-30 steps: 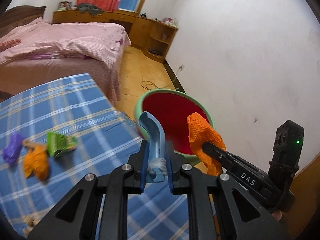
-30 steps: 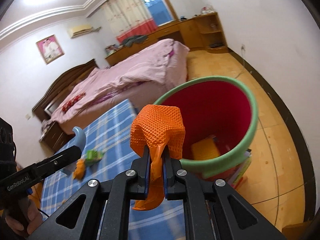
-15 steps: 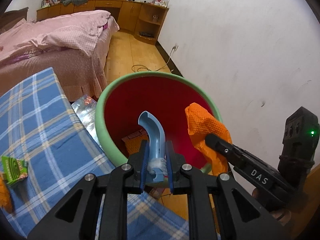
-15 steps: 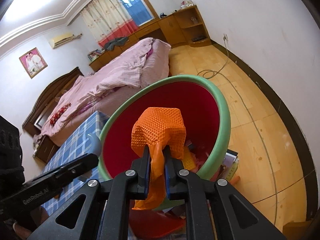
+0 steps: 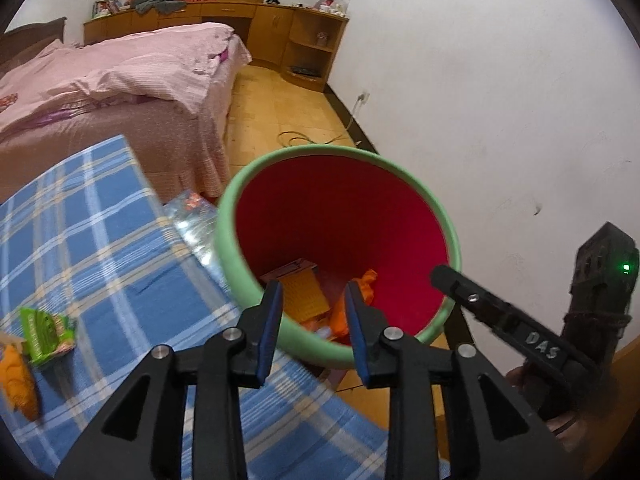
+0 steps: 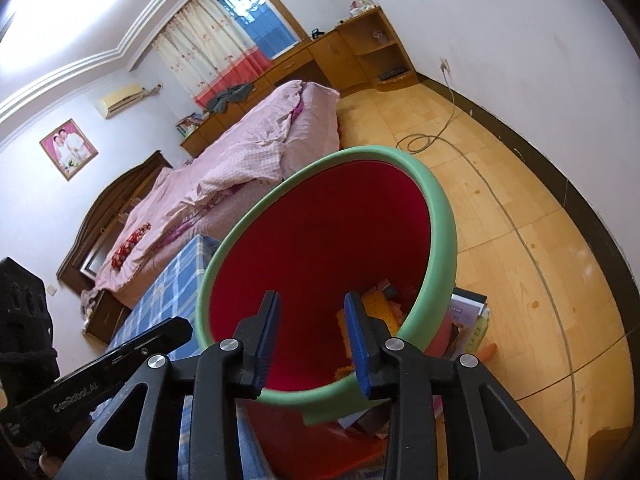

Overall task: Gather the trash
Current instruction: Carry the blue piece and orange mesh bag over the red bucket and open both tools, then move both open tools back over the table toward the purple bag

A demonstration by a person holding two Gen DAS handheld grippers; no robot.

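A red bin with a green rim (image 5: 436,208) (image 6: 440,216) stands on the floor beside the blue checked table (image 5: 100,248). Both grippers hover over its mouth. My left gripper (image 5: 314,292) has its jaws opening, with nothing between them. My right gripper (image 6: 312,300) is also opening and holds nothing. Orange mesh trash (image 5: 368,284) (image 6: 380,308) and other scraps lie at the bin's bottom. On the table a green wrapper (image 5: 46,330) and an orange mesh piece (image 5: 18,380) lie at the left.
A pink bed (image 5: 120,76) (image 6: 240,152) stands beyond the table. A foil packet (image 5: 192,220) sits between table and bin. Books (image 6: 468,320) lie on the floor by the bin. A cable (image 6: 500,200) trails across the wooden floor along the white wall.
Both grippers have opened over the bin. The blue curved piece has left the left jaws and the orange mesh has left the right jaws; orange mesh now lies inside the bin.
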